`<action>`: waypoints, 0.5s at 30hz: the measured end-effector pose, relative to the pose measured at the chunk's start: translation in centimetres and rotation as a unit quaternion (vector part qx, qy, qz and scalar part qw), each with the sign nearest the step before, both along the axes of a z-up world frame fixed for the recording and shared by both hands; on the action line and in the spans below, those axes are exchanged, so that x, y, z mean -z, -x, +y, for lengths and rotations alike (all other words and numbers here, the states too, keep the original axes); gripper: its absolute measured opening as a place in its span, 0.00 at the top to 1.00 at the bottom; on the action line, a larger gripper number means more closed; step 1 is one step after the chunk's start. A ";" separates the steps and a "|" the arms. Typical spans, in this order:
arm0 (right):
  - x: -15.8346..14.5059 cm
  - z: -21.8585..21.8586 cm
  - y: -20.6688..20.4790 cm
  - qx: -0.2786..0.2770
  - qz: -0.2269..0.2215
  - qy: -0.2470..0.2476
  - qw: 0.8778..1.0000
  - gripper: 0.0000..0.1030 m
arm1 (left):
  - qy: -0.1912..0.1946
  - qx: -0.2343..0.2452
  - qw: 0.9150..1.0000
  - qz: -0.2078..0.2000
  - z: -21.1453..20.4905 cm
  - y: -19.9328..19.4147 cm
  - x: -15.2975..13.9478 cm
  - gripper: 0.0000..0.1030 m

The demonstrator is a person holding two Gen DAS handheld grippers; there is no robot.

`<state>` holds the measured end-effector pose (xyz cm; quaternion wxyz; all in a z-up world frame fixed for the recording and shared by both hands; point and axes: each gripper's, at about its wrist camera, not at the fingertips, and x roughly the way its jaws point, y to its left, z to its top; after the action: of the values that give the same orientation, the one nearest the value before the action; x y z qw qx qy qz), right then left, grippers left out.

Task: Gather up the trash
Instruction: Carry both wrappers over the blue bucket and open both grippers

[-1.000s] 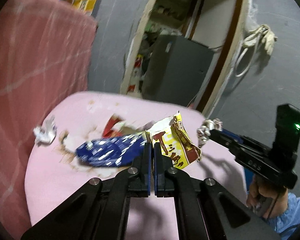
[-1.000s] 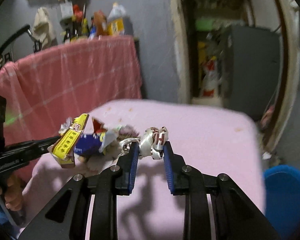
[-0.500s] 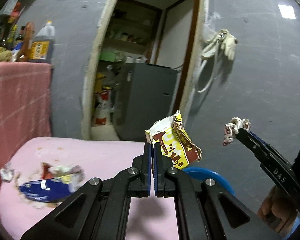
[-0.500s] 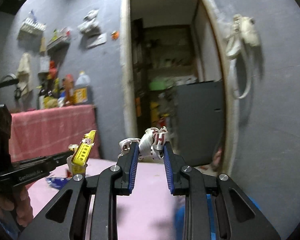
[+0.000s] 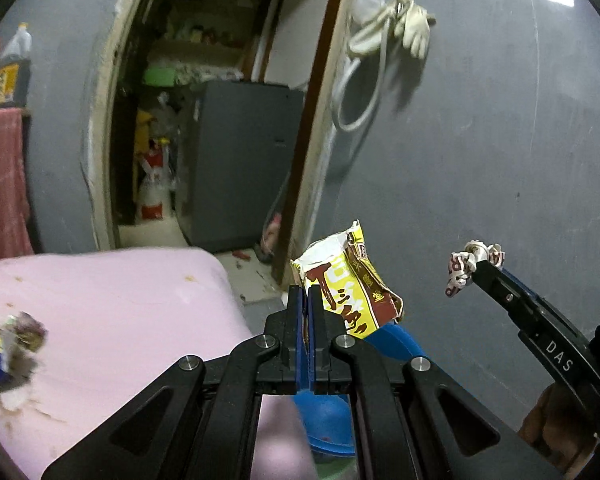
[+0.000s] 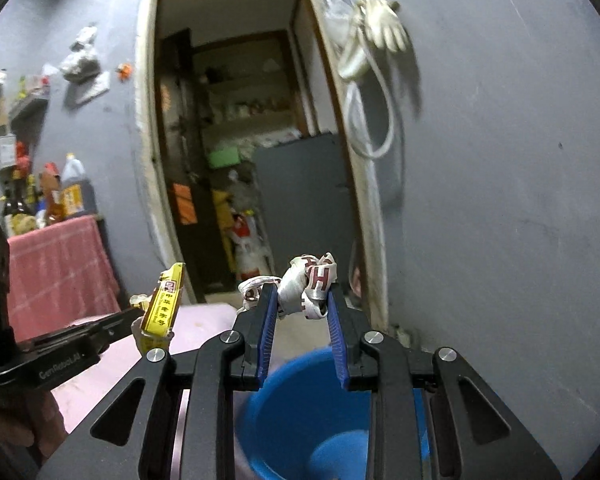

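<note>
My left gripper is shut on a torn yellow and brown snack wrapper, held in the air past the pink table's right edge. The same wrapper shows edge-on at the left of the right wrist view. My right gripper is shut on a crumpled white wrapper with red letters, also seen as a small white wad at the right of the left wrist view. A blue bucket stands on the floor below both grippers; its rim peeks out behind my left fingers.
More trash, a blue wrapper and crumpled scraps, lies on the pink table's left side. An open doorway with a grey cabinet is straight ahead. A grey wall with hanging gloves and a hose rises at the right.
Both grippers swung right with their wrappers, away from the pink table's trash pile toward the wall. The blue bucket has come into view beneath them.
</note>
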<state>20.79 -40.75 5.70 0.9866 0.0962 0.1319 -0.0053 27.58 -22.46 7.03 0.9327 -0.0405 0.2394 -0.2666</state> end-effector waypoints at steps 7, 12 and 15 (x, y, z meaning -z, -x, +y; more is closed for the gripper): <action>2.6 -1.7 -1.4 0.017 0.065 -0.015 0.998 0.75 | -0.024 0.014 0.997 0.067 -3.2 -2.8 3.3 0.99; 4.6 -2.2 -2.8 0.015 0.118 -0.023 0.993 0.74 | -0.044 0.015 0.992 0.120 -4.7 -4.5 6.1 0.99; 5.7 -2.4 -3.7 0.014 0.143 -0.031 0.989 0.73 | -0.045 0.009 0.989 0.143 -5.0 -5.3 7.4 0.99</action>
<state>24.48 -43.18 -0.05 0.9539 0.1263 0.2706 -0.0287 32.87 -27.48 -0.33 0.8873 -0.0338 0.3823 -0.2556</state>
